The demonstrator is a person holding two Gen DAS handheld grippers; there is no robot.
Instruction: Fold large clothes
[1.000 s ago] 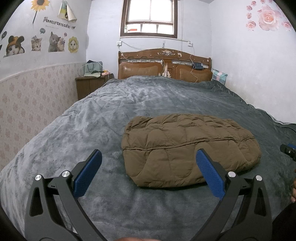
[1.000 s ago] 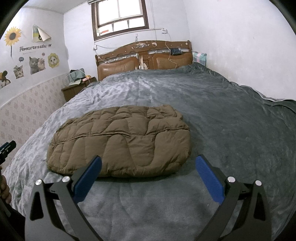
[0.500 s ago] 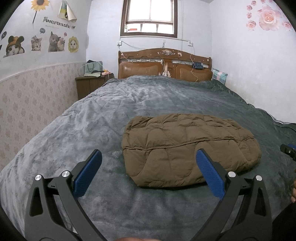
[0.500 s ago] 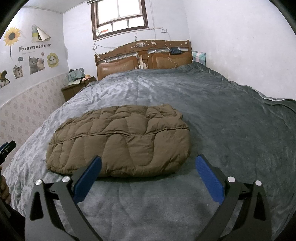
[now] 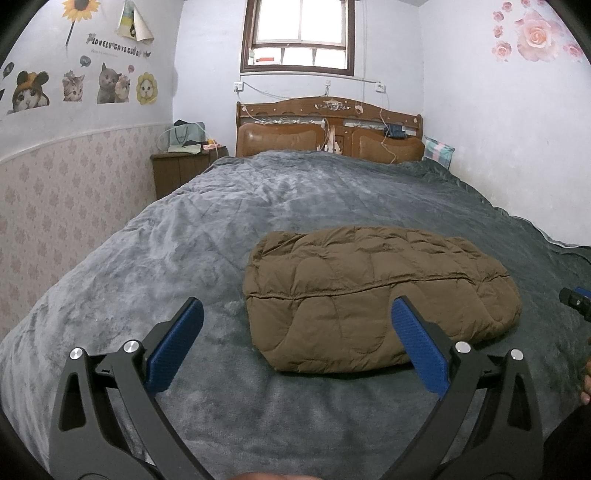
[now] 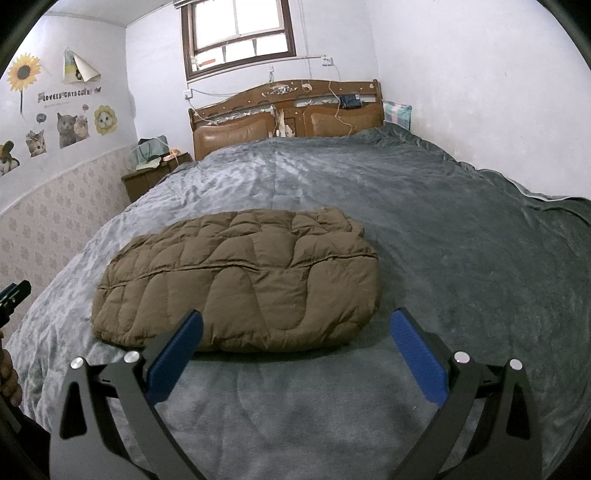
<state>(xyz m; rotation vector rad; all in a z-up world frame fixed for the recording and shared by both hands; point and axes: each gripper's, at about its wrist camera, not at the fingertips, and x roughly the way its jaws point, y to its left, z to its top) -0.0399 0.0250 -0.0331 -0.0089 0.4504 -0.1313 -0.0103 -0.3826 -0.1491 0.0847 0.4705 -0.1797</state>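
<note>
Home bedroom. Big bed w/ grey plush blanket and carved wooden headboard, window above it. Cat stickers and a sunflower decal on left wall, rose decals on right; wooden nightstand w/ clutter beside bed.

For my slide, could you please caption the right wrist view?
Folded brown puffer jacket on grey bedspread, right gripper open before it.

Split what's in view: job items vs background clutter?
Job:
- brown puffer jacket, lying folded on the grey blanket
- left gripper, open
- right gripper, open

Background:
- wooden headboard
- nightstand with bag
- cat stickers
- window
</note>
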